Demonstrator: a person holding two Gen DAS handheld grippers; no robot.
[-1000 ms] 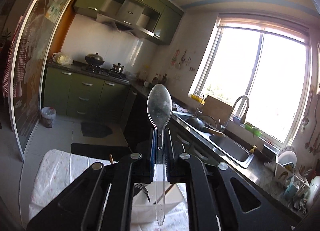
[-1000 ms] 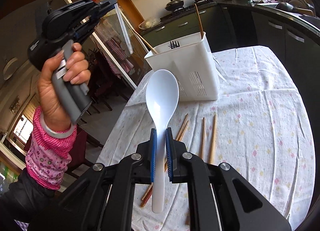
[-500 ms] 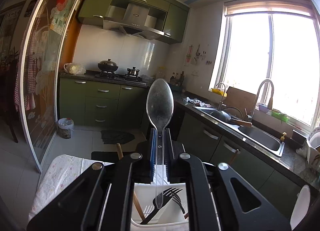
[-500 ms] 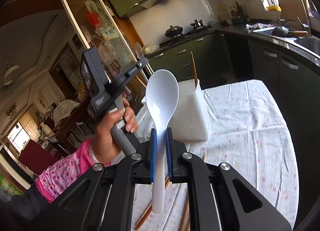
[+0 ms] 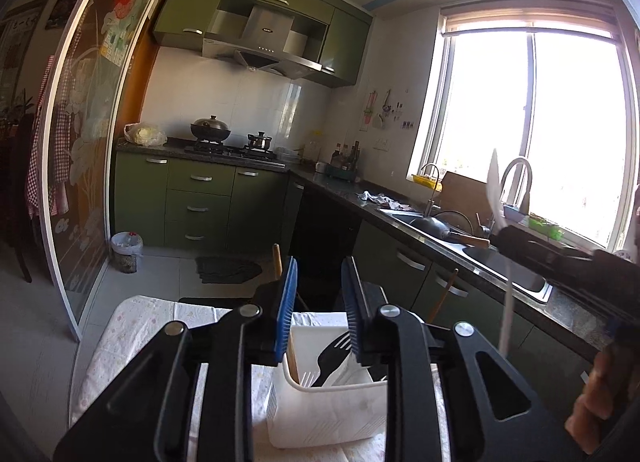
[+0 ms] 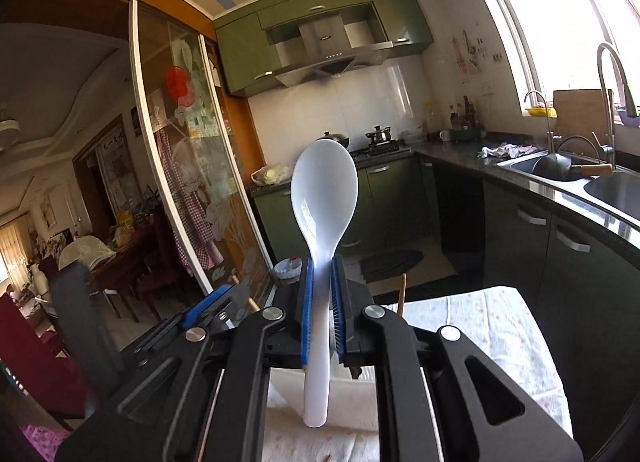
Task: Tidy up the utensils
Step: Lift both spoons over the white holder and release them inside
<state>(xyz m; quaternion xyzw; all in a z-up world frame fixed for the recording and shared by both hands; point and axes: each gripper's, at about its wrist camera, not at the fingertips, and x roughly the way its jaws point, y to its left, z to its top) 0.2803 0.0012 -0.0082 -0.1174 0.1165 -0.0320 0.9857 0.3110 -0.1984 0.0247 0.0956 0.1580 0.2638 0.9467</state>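
My left gripper (image 5: 320, 282) hangs just above the white utensil caddy (image 5: 328, 414), and its jaws are opening with nothing between the blue pads. A black fork (image 5: 332, 358) and wooden chopsticks (image 5: 276, 262) stand in the caddy. I cannot make out the clear spoon. My right gripper (image 6: 323, 266) is shut on the handle of a white plastic spoon (image 6: 324, 190), held upright with its bowl on top. In the left wrist view that spoon (image 5: 496, 190) shows edge-on at the right, in the right gripper (image 5: 505, 236). The left gripper (image 6: 224, 298) sits low on the left in the right wrist view.
The caddy stands on a table with a flowered white cloth (image 6: 500, 322). A dark counter with a sink (image 5: 500, 262) and green cabinets runs along the right. A glass sliding door (image 5: 80, 142) is at the left, with a small bin (image 5: 126, 252) on the floor.
The left gripper has sunk over the caddy and opened, and the clear spoon has left its jaws. The right gripper has risen with the white spoon and come up beside the left one.
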